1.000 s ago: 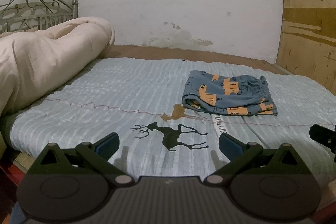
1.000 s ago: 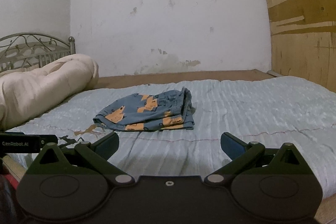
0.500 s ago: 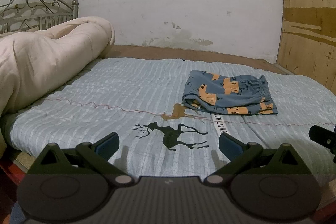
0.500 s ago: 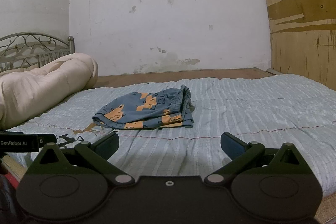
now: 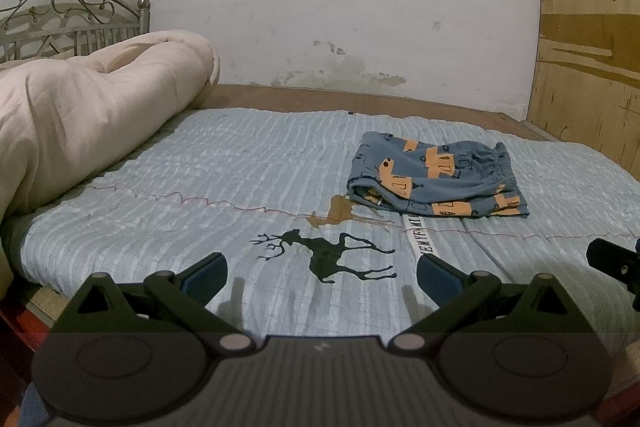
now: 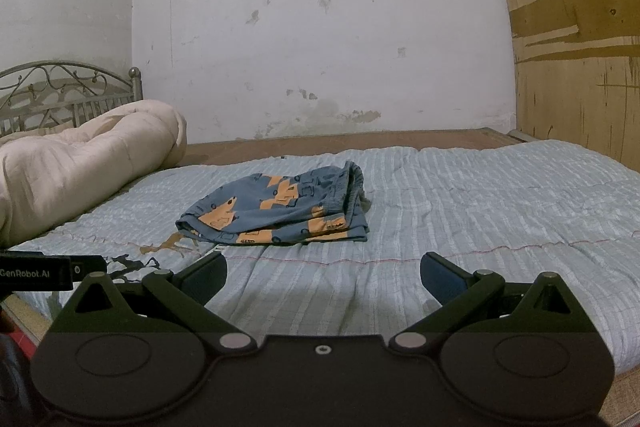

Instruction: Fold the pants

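Note:
Blue pants with orange patches (image 5: 436, 179) lie folded in a compact stack on the light blue striped bedspread (image 5: 200, 179), right of middle. They also show in the right wrist view (image 6: 280, 207), left of middle. My left gripper (image 5: 322, 273) is open and empty above the near edge of the bed, well short of the pants. My right gripper (image 6: 323, 273) is open and empty, also back from the pants. Part of the right gripper shows at the right edge of the left wrist view (image 5: 616, 263).
A rolled cream duvet (image 5: 80, 119) lies along the left side of the bed by a metal headboard (image 5: 72, 15). A white wall stands behind and a plywood panel (image 5: 588, 67) on the right. A black deer print (image 5: 328, 255) marks the bedspread near me.
Both grippers have drawn back slightly from the bed and risen a little. The pants lie still and both grippers stay open.

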Motion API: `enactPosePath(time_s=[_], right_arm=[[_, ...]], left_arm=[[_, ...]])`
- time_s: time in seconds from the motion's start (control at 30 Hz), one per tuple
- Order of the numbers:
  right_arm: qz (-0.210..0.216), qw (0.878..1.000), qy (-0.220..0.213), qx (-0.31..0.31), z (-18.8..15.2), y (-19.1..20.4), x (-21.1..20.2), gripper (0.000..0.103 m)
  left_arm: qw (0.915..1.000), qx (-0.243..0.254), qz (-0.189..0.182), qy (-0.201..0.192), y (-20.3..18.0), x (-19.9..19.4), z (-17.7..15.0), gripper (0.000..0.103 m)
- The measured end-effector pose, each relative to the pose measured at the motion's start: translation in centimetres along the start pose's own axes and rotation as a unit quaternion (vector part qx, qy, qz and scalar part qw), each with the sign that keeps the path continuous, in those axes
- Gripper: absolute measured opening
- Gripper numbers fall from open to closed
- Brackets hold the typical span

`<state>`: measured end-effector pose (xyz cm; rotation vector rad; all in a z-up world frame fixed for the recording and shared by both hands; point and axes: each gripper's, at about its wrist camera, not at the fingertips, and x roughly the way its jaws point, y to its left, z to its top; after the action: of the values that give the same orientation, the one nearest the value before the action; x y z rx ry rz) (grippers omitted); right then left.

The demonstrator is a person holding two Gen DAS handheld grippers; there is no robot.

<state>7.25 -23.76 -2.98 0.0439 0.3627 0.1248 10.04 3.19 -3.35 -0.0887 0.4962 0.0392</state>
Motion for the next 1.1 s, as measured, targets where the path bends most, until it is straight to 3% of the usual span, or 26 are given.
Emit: enactPosePath(time_s=[1.1], right_arm=[[0.001, 1.000, 0.004, 0.000, -0.26, -0.02, 0.02, 0.102]], left_arm=[[0.9998, 0.018, -0.004, 0.002, -0.48, -0.44, -0.08, 0.102]])
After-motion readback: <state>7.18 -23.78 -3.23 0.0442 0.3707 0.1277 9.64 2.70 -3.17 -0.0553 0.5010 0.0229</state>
